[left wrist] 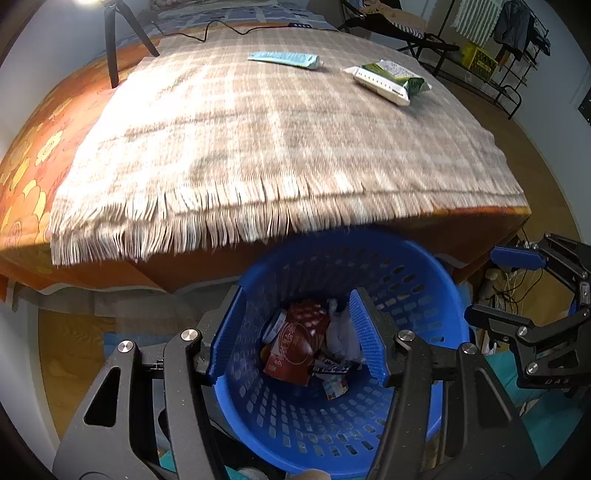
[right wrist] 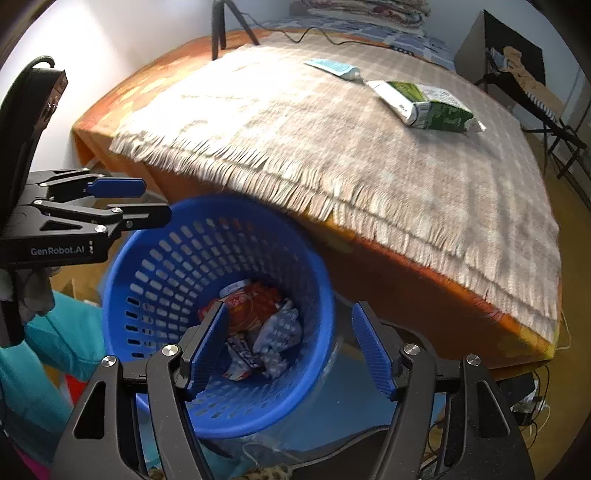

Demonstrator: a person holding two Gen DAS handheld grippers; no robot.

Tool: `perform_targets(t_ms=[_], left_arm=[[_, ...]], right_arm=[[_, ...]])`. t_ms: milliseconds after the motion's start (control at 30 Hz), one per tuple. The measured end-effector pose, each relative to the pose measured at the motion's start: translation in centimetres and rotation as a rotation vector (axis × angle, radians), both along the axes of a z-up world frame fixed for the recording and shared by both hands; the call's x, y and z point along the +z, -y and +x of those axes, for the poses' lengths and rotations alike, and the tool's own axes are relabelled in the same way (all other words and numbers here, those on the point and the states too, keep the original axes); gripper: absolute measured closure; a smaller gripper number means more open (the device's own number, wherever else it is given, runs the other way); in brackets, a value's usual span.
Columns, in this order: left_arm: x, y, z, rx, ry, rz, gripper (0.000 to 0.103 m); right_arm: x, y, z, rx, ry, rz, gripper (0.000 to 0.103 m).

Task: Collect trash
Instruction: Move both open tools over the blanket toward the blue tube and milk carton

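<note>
**Both tongs empty over the bin, two pieces left on the bed**

My left tongs [left wrist: 297,334] stand wide with nothing between the blue ribbed pads, hanging right over the round blue perforated plastic basket [left wrist: 424,295]. My right tongs [right wrist: 290,347] are just as wide and empty, half over the same basket's rim. In the bottom lie a red printed wrapper [left wrist: 295,343], crumpled white paper [left wrist: 343,332] and a small dark candy wrapper [left wrist: 334,367].

The basket sits on the floor, tucked just under the fringed edge of the beige checked blanket [left wrist: 277,140] that covers the bed. Two pieces of trash remain at the far side of that blanket: a flat light-blue squeeze tube [left wrist: 284,59] and a green-and-white snack packet [left wrist: 391,79], near each other but apart.

I judge the next step is a reach for one of these. To do it well I should rise clear of the fringe first, come down flat on the packet, and pinch it without catching the blanket. A black tripod [left wrist: 110,40] and a black cable [left wrist: 221,27] stand beyond, out of my path.
</note>
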State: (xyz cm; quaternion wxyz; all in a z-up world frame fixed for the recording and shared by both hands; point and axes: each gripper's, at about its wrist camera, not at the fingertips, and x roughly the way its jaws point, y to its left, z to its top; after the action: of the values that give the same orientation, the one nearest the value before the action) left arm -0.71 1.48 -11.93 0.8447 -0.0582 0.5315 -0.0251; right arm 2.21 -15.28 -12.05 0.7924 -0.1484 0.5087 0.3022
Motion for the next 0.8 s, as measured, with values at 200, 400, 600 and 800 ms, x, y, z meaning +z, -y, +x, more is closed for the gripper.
perform_targets(t_ms=[200, 400, 600, 800], left_arm=[[1.3, 0.0, 1.7, 0.0, 0.025, -0.014, 0.043], [2.8, 0.4, 4.3, -0.027, 0.046, -0.01, 0.043], [4.4, 0.4, 8.3, -0.044, 0.094, -0.001, 0.043], [5.7, 0.2, 13.9, -0.092, 0.123, -0.049, 0.043]], right_arm=[[0.9, 0.5, 1.3, -0.028, 0.025, 0.002, 0.034], [2.4, 1.9, 3.6, -0.069, 0.074, 0.08, 0.034], [3.4, 3.4, 7.3, -0.126, 0.069, 0.147, 0.031], [4.3, 4.1, 11.0, -0.169, 0.09, 0.127, 0.029]])
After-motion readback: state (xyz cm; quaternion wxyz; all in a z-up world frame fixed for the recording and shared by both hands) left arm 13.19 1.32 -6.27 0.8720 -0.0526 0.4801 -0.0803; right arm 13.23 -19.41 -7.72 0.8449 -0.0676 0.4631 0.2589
